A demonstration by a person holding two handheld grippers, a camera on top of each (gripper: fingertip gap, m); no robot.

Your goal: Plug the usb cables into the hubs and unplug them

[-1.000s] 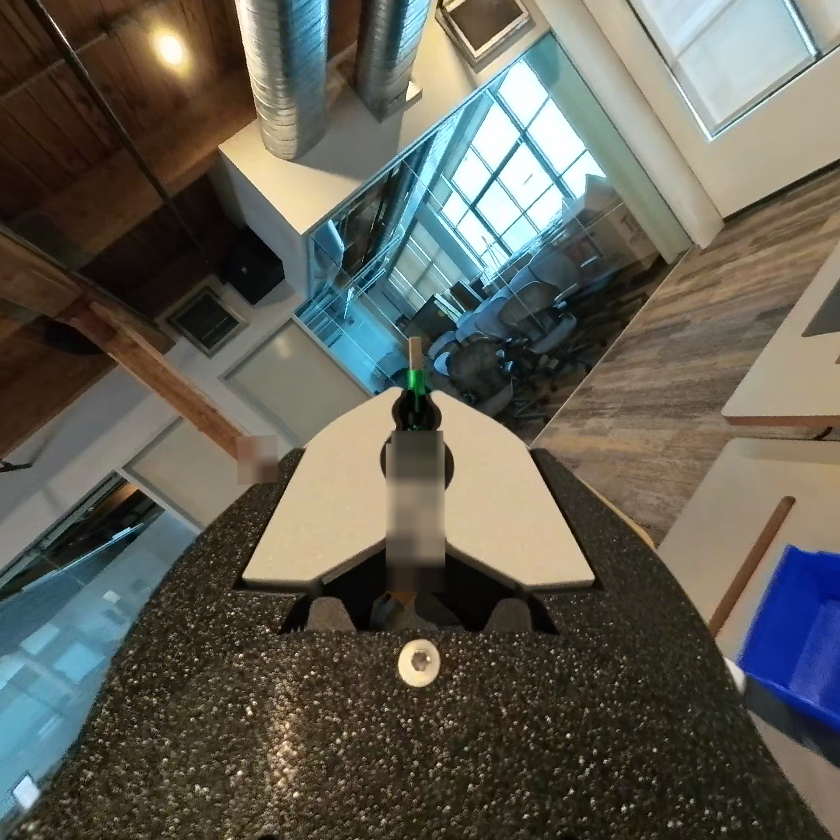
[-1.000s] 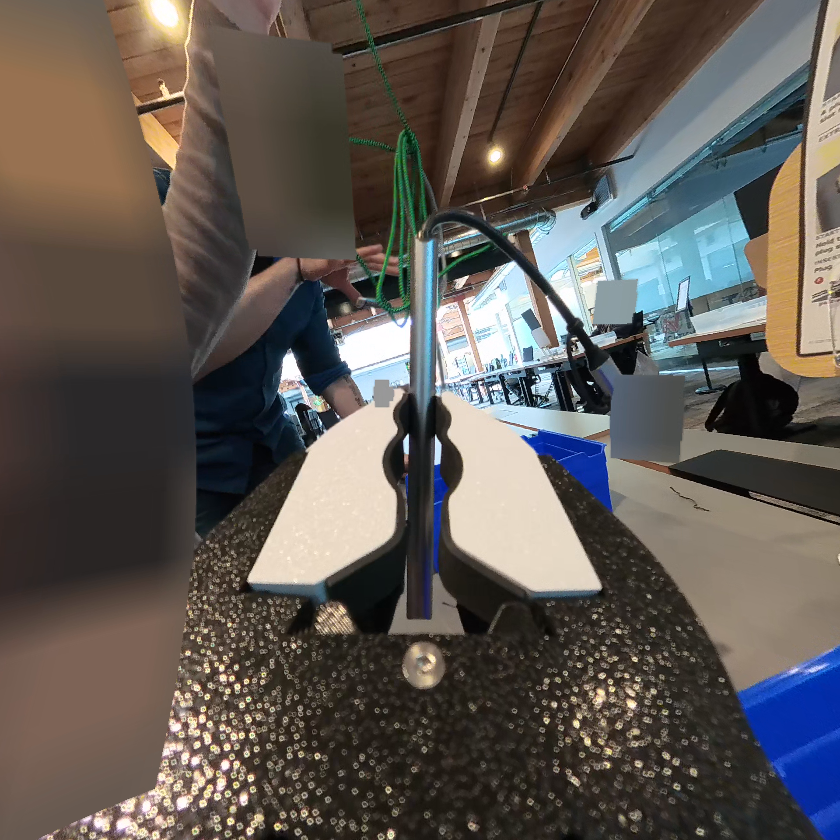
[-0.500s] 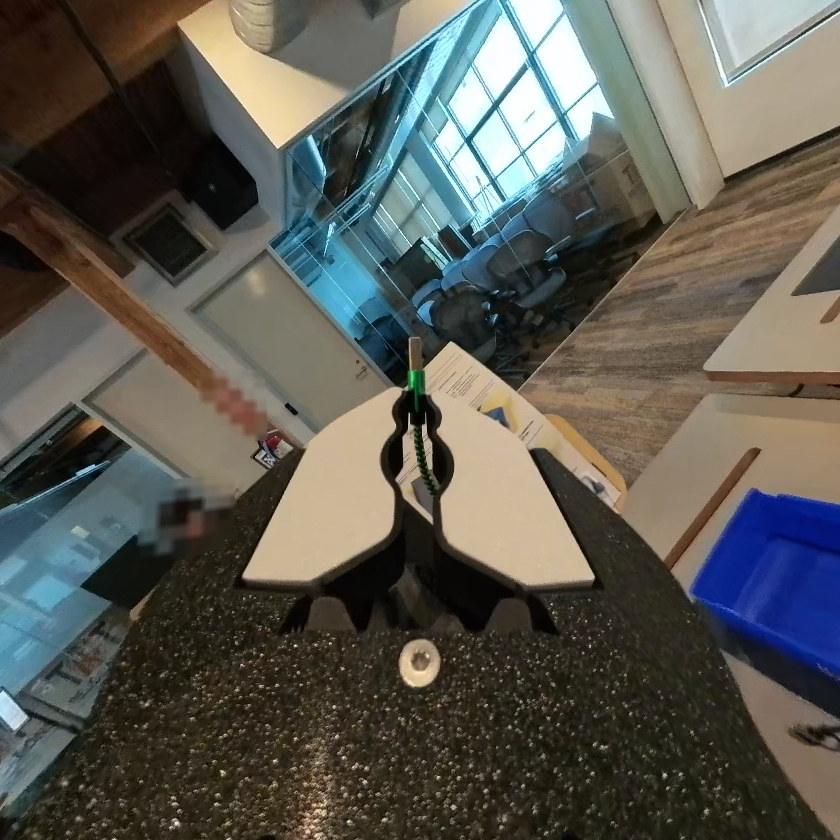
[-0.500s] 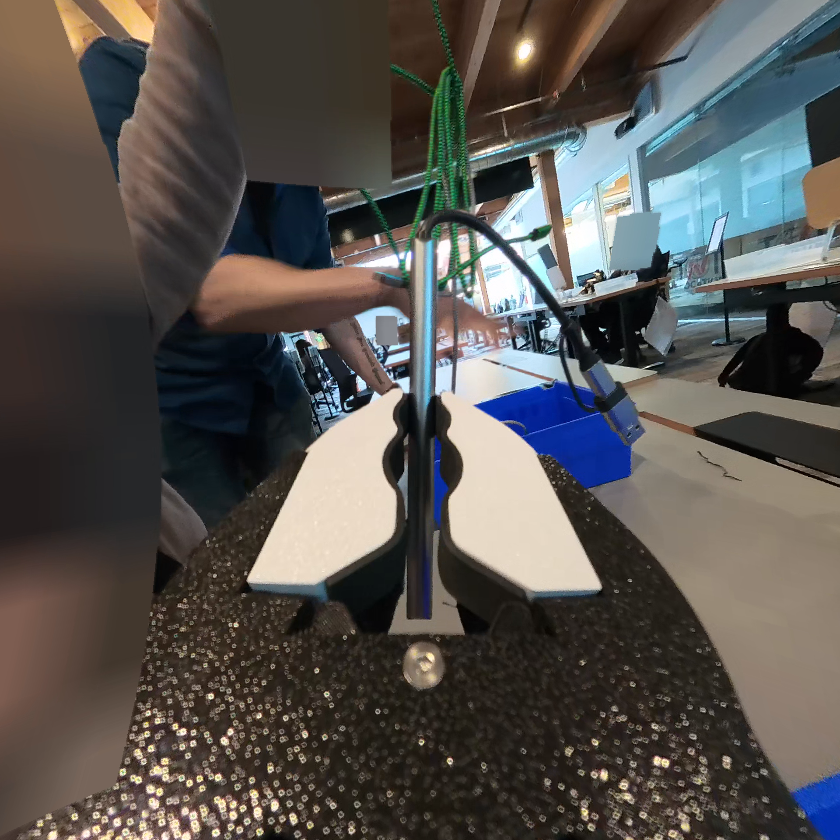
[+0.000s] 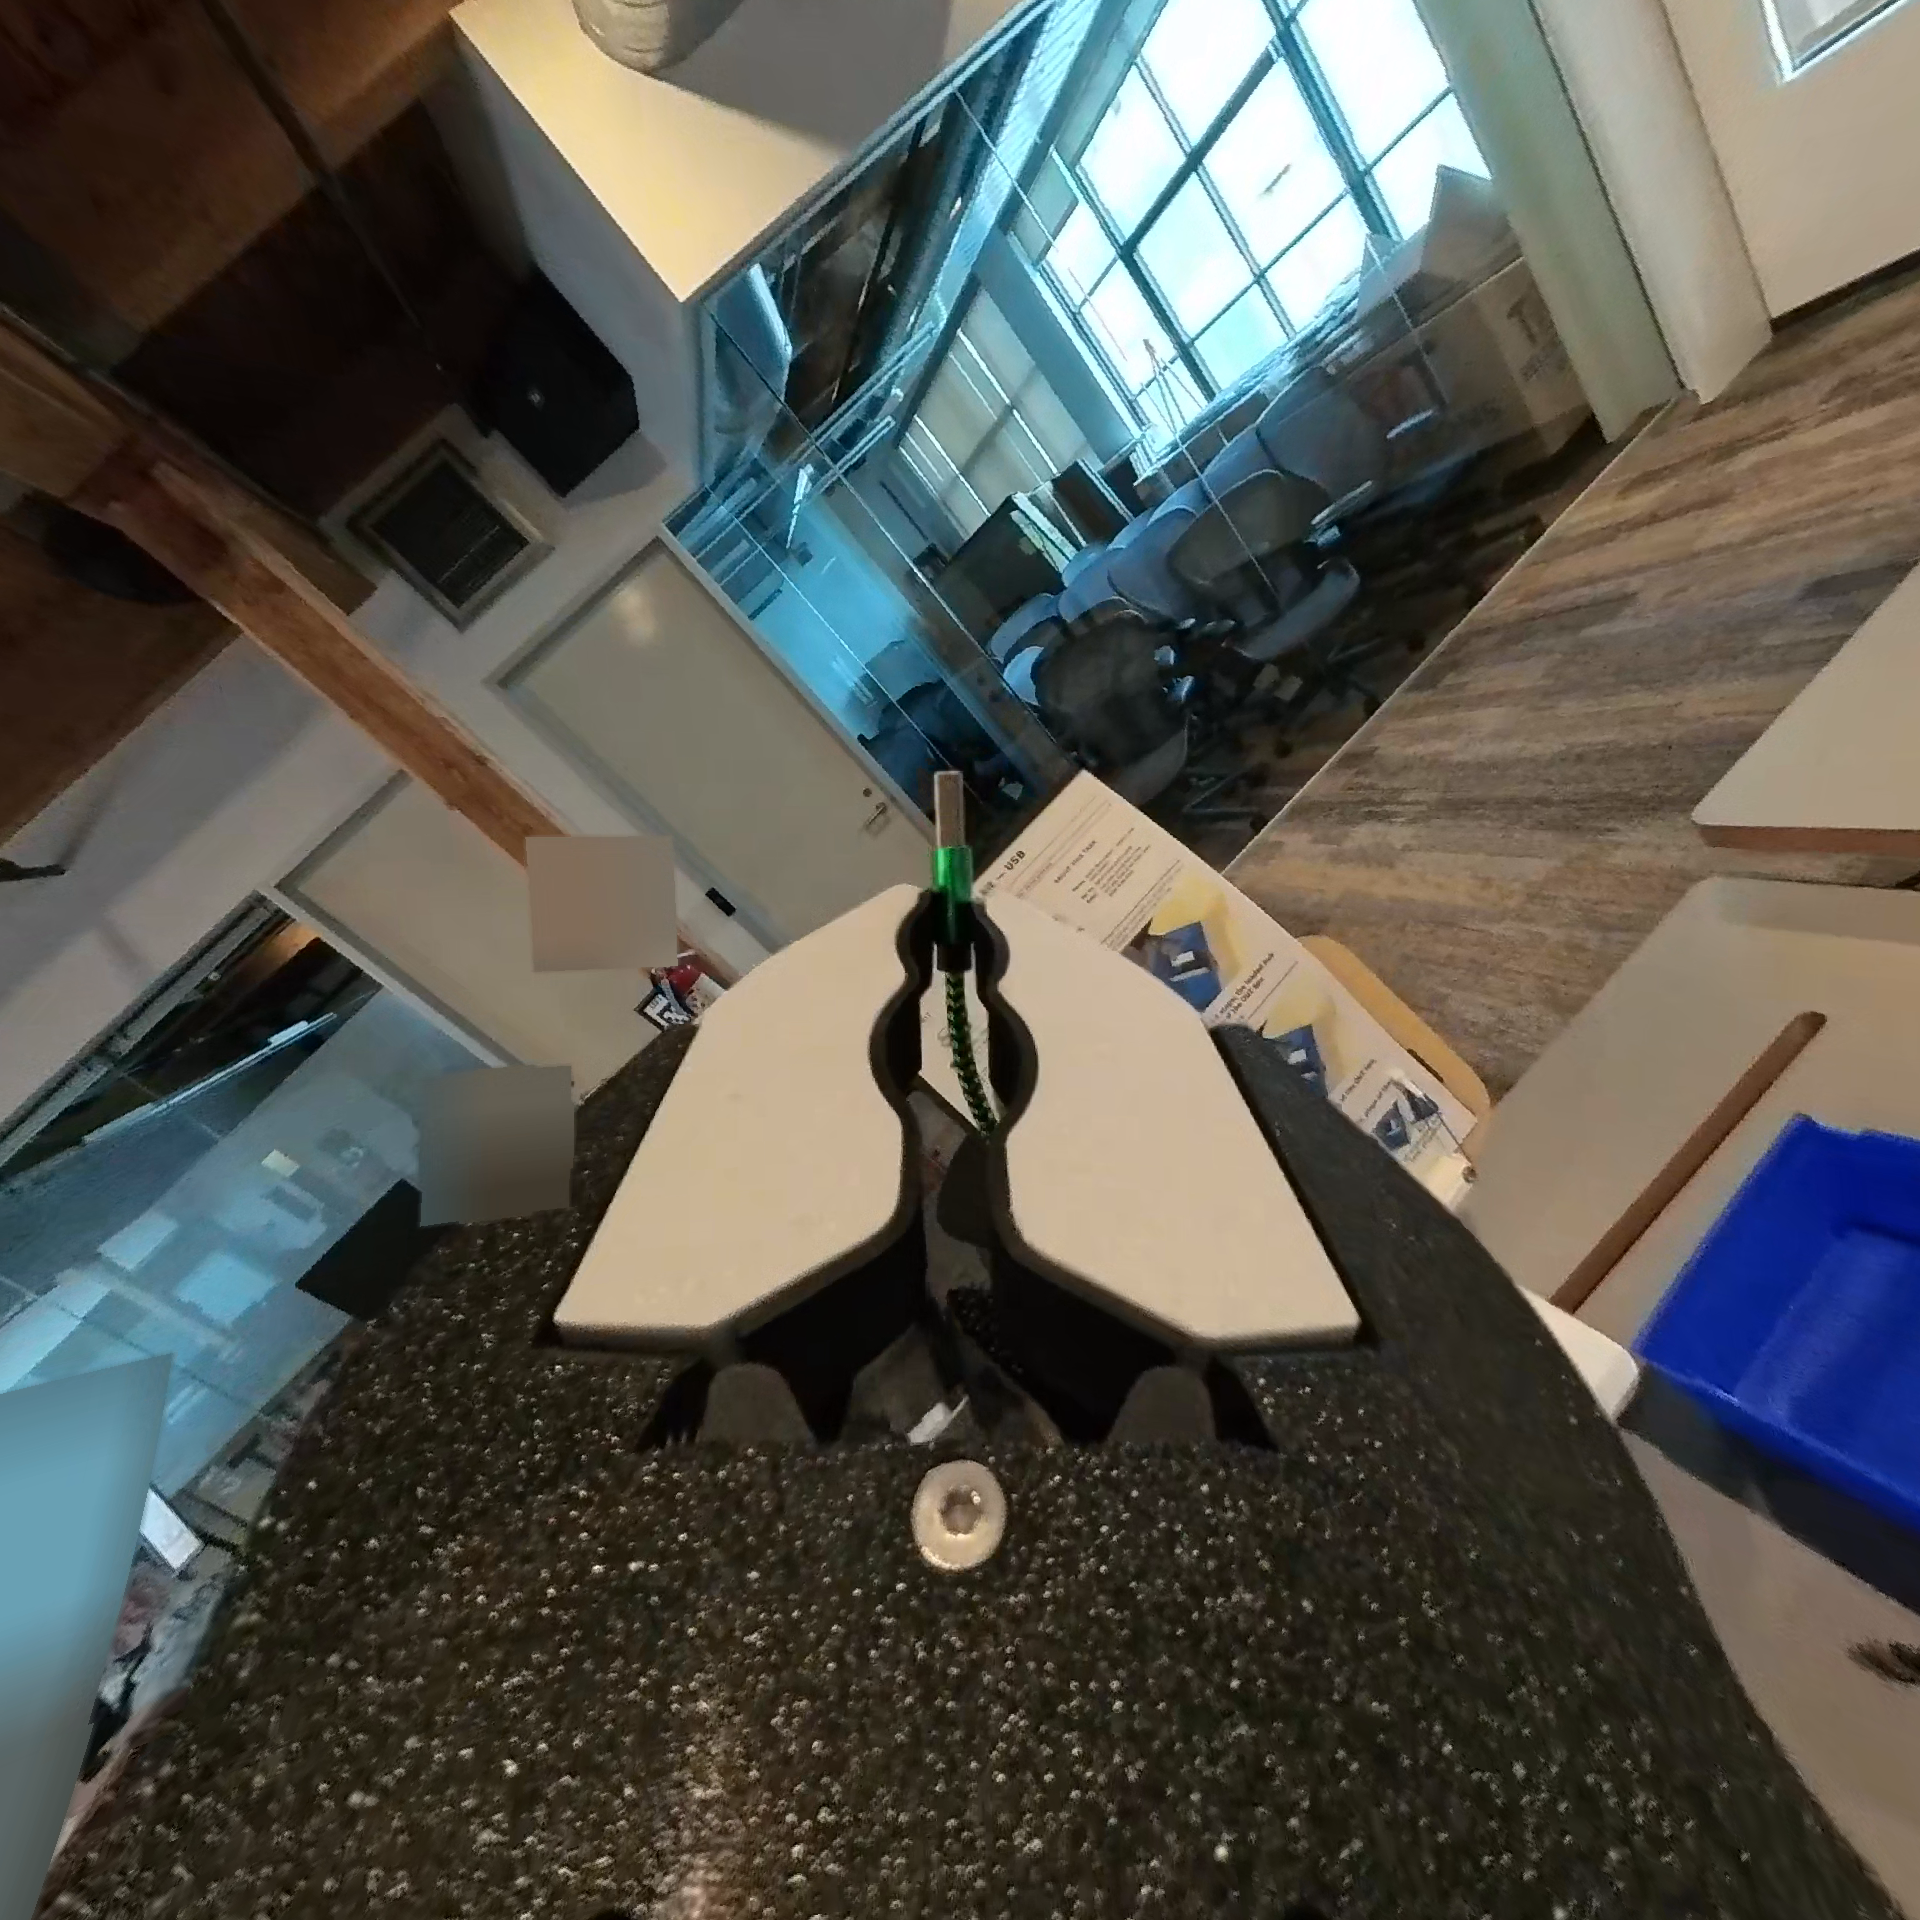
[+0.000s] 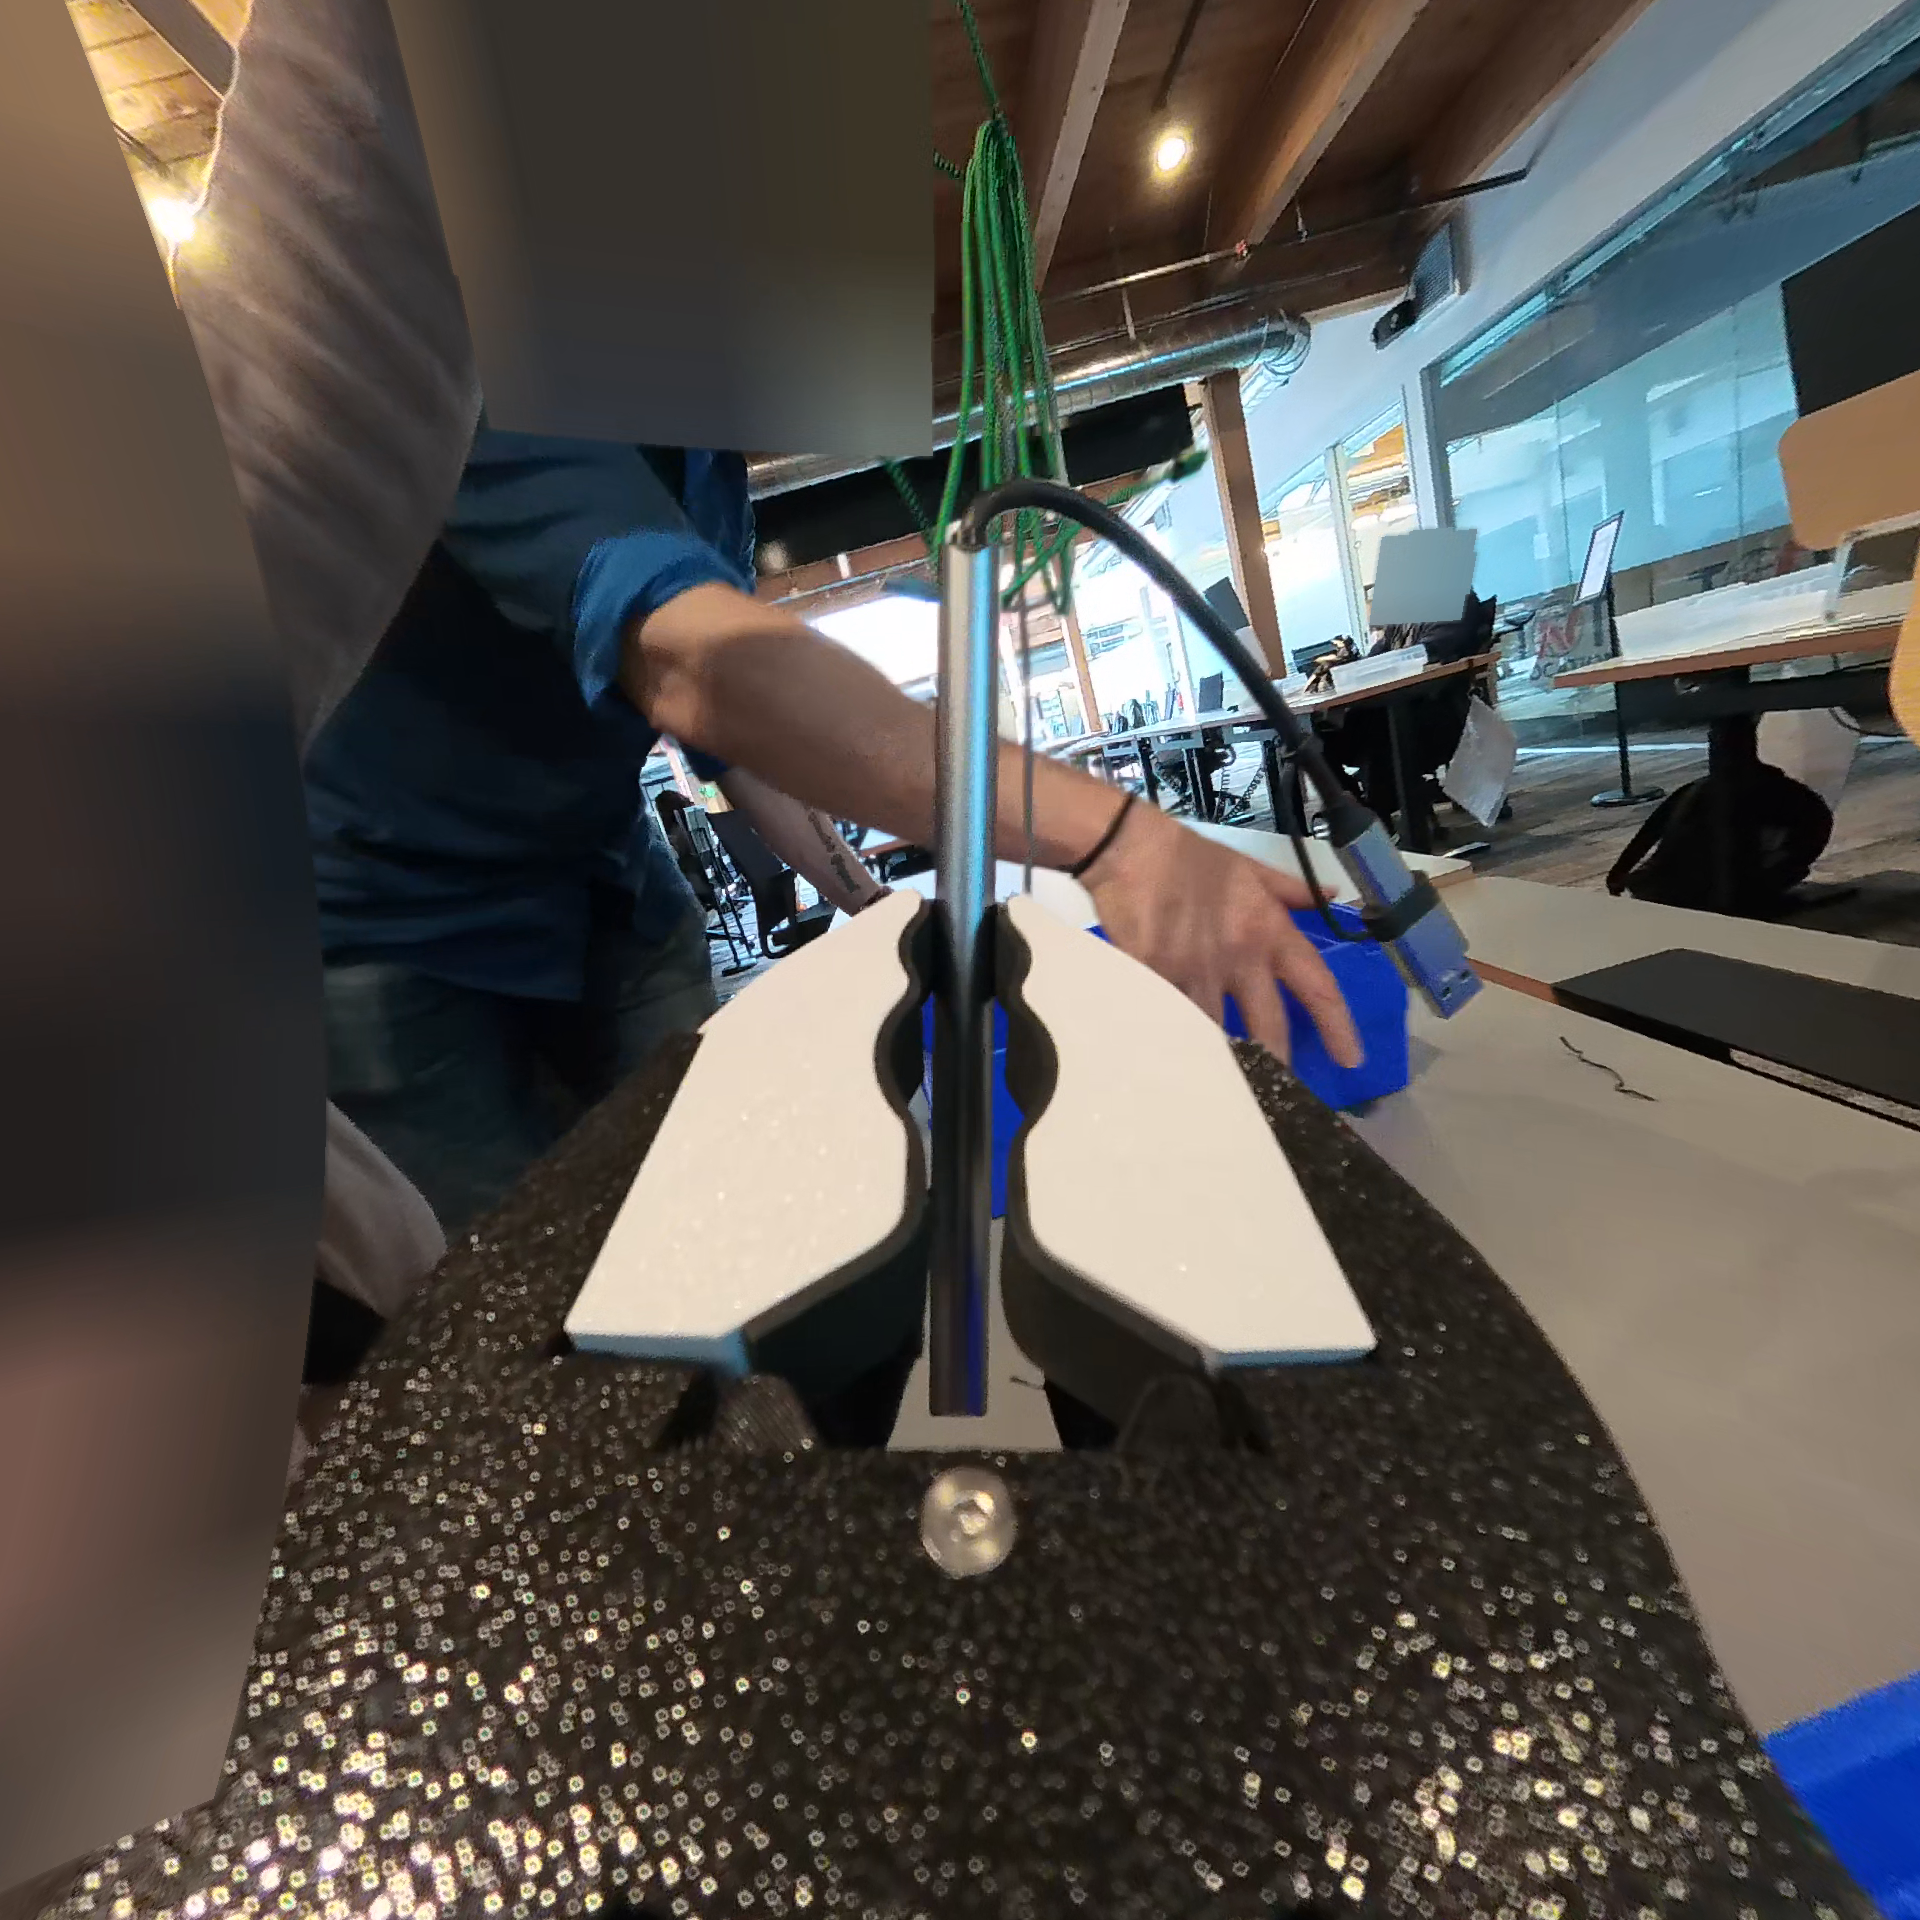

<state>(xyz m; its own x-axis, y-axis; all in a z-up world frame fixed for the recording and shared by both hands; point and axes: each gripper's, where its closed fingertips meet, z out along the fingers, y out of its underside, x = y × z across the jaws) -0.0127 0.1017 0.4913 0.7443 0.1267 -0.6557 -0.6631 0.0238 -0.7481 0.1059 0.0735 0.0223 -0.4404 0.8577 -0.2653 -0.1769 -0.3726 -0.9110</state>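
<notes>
Braided green cable (image 5: 964,1049) with metal plug (image 5: 949,811); smooth, seemingly brushed-metal hub (image 6: 964,935); glossy blue plastic bin (image 5: 1797,1288).

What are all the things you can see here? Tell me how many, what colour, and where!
Green braided usb cable: one, green and black with a silver plug, pinched at the left gripper's tips.
Slim silver hub: one, silver, upright in the right gripper.
Hub's black cord: one, black, arching right to a blue plug.
Blue plastic bins: two seen, blue, on the grey table.
Other person's hand: one, on the far bin.
Left gripper: one, shut.
Right gripper: one, shut.
</notes>
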